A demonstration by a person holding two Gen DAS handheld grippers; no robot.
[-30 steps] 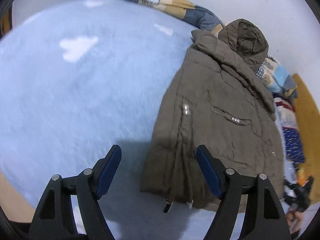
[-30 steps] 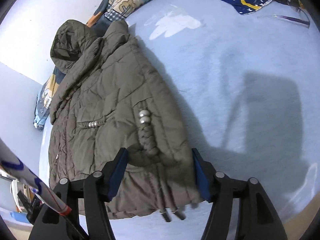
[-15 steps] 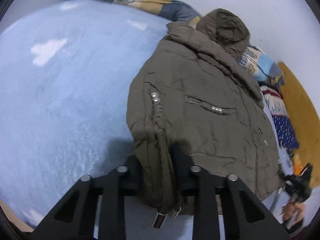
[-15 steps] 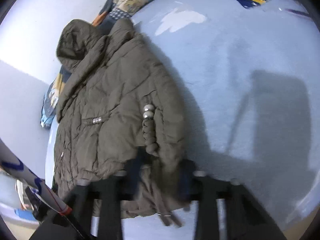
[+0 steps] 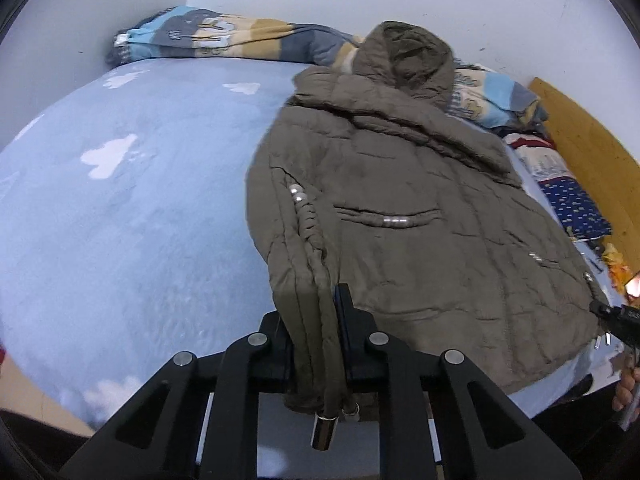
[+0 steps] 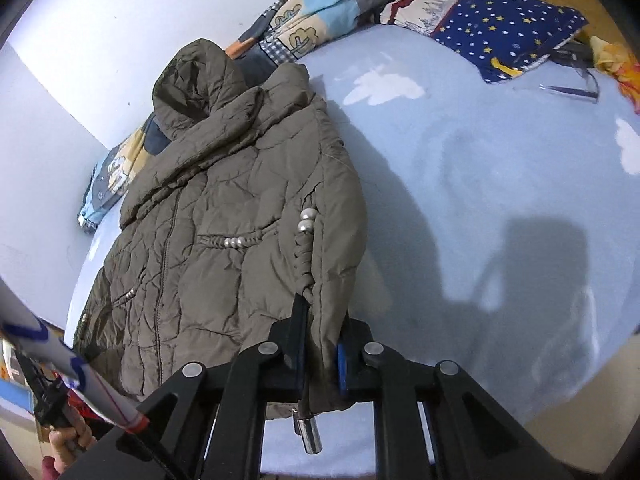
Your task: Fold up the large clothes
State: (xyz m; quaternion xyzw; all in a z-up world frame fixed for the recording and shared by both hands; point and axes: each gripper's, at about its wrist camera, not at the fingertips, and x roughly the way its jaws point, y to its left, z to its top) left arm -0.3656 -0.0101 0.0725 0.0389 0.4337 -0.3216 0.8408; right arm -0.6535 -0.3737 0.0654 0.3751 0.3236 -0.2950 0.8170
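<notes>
An olive-brown hooded puffer jacket [image 5: 400, 208] lies on a light blue bed sheet [image 5: 140, 200], hood toward the wall. My left gripper [image 5: 314, 320] is shut on the jacket's near hem corner on its left side, and a drawstring with a metal end hangs below. In the right wrist view my right gripper [image 6: 320, 344] is shut on the jacket [image 6: 224, 232] at the hem corner on its right side, with a metal cord end dangling beneath. Both corners are raised a little off the sheet [image 6: 480, 200].
A patchwork quilt [image 5: 224, 40] is bunched along the wall behind the hood. A star-patterned blue pillow [image 6: 508, 28] lies at the head end. A wooden bed board [image 5: 592, 144] runs along the right. White cloud prints dot the sheet.
Both grippers went from open, around the hem, to shut on the jacket's lower corners. The hem has lifted off the bed.
</notes>
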